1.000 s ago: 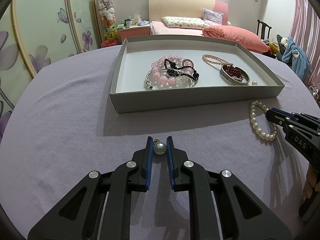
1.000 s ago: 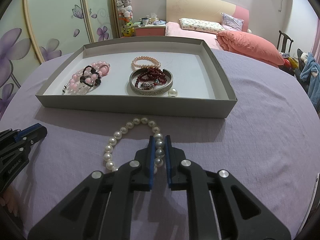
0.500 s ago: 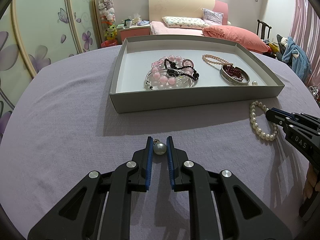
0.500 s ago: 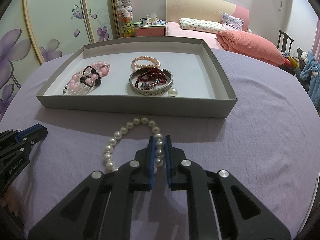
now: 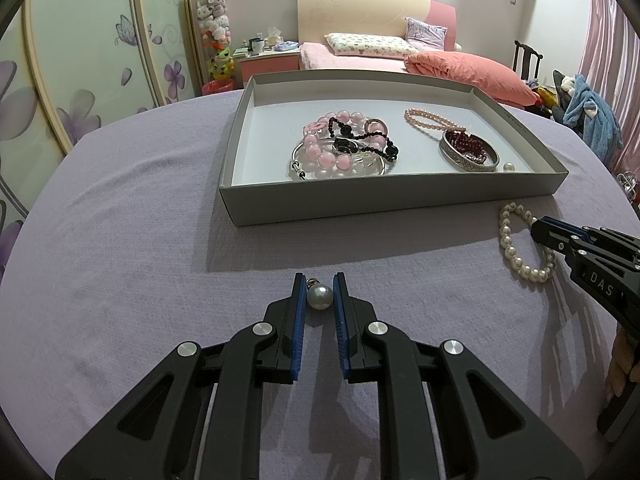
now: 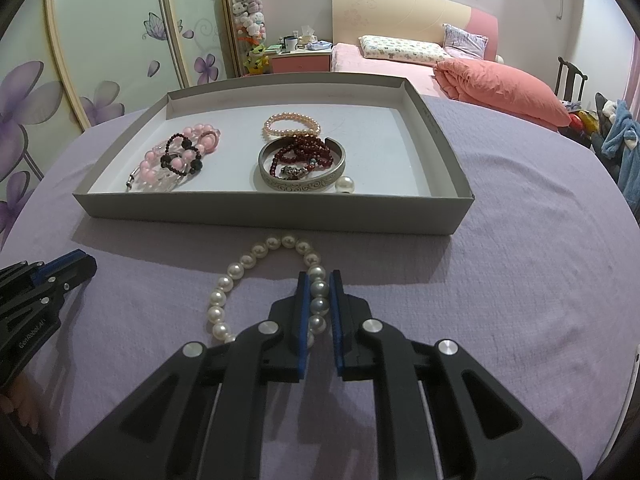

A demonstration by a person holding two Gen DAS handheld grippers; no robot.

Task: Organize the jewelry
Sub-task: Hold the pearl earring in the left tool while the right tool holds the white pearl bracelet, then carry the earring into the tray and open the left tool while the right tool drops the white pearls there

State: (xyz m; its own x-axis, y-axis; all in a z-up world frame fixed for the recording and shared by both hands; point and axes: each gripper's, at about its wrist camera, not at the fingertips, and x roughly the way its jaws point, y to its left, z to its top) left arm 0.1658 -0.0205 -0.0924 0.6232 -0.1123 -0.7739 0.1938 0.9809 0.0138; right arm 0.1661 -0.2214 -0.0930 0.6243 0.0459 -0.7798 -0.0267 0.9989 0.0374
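A single pearl pendant (image 5: 319, 297) with a small metal cap lies on the lilac cloth, pinched between the blue pads of my left gripper (image 5: 319, 289), which is shut on it. My right gripper (image 6: 319, 285) is shut on one side of a white pearl bracelet (image 6: 256, 264); the rest of the loop lies on the cloth to its left. The bracelet (image 5: 516, 248) and right gripper (image 5: 538, 230) also show at the right of the left wrist view. Behind both stands a grey tray (image 6: 256, 216) holding pink beads (image 6: 176, 160), a silver bangle (image 6: 300, 182) with dark red beads, a pink pearl bracelet (image 6: 292, 124) and a loose pearl (image 6: 344, 185).
The lilac tablecloth (image 5: 120, 240) covers a round table whose edges curve away left and right. The tray's front wall (image 5: 392, 198) rises just behind both grippers. A bed, a nightstand and a wardrobe stand beyond. A person's hand (image 5: 624, 364) shows at the right edge.
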